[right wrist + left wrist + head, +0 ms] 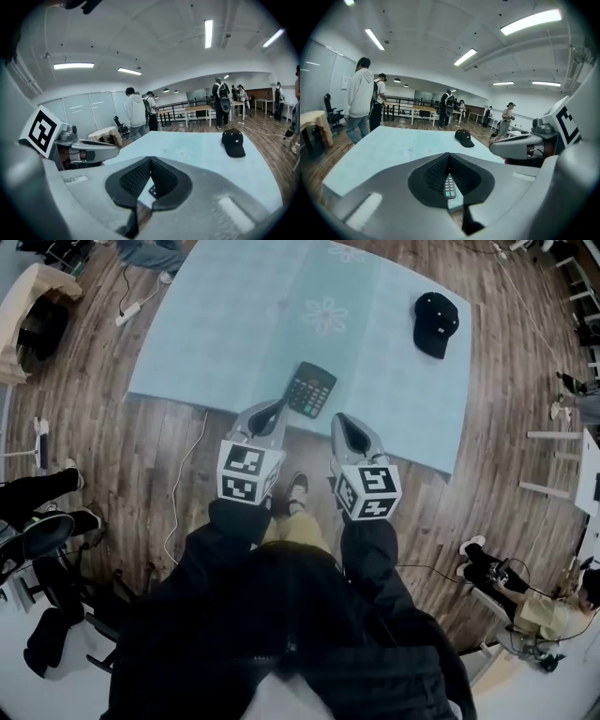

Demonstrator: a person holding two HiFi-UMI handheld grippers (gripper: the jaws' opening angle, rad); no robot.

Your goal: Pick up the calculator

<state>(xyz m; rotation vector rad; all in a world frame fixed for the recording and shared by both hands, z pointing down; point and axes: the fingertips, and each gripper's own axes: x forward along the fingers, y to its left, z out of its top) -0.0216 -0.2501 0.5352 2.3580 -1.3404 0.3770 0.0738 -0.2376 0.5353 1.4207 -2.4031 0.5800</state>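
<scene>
Calculator (310, 389) looks light, rigid and slick, lying at the near table (225, 343) edge; pinch its long sides. Left gripper (277, 409) and right gripper (345, 422) both clenched, empty.

Nothing legible anywhere; small white mark on the black cap (436, 322), at two o'clock in the head view, too small to read; key legends on the calculator (310, 389) at twelve o'clock blurred; only coded black-and-white squares on the left gripper (278, 407) and right gripper (344, 419).
</scene>
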